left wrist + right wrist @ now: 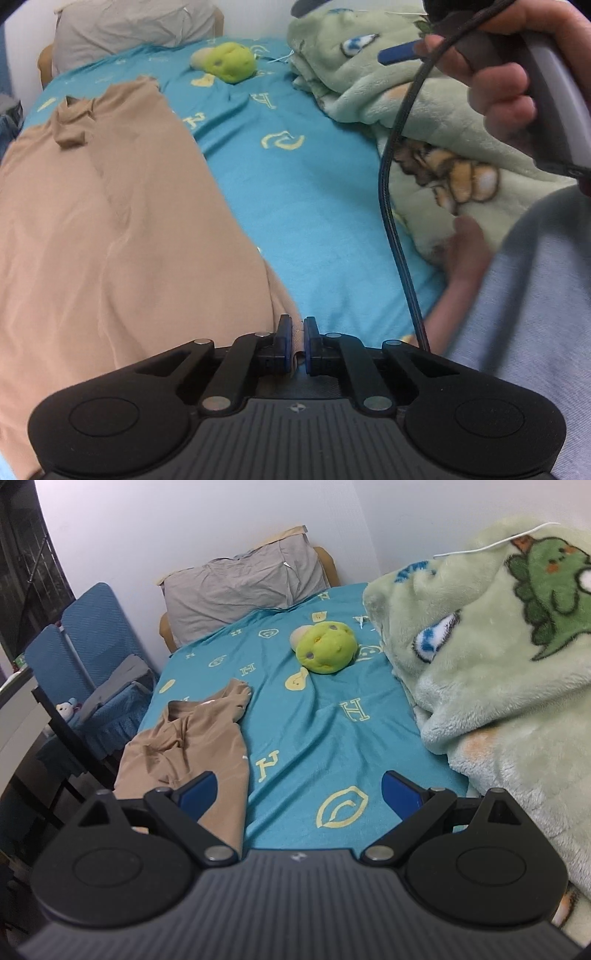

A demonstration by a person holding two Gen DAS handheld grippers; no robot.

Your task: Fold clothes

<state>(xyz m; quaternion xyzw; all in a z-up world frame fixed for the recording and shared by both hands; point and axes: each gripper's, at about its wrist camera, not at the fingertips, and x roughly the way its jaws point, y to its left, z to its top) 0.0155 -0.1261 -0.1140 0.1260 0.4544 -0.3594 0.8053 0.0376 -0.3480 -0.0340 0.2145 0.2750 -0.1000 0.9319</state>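
Observation:
A tan shirt [110,206] lies spread along the left side of the teal bed sheet [303,192], collar toward the pillow. My left gripper [297,339] is shut on the shirt's near corner; a bit of tan cloth shows between its blue pads. In the right wrist view the same shirt [192,746] lies at the bed's left edge. My right gripper [299,794] hangs open above the sheet [317,731], with nothing between its fingers. A hand [495,81] holds that gripper at the upper right of the left wrist view.
A green plush toy [327,648] sits mid-bed toward the head. A grey pillow [240,590] leans at the headboard. A fluffy green blanket [498,672] is heaped along the right side. Blue folding chairs [92,646] stand left of the bed. A black cable [395,221] hangs down.

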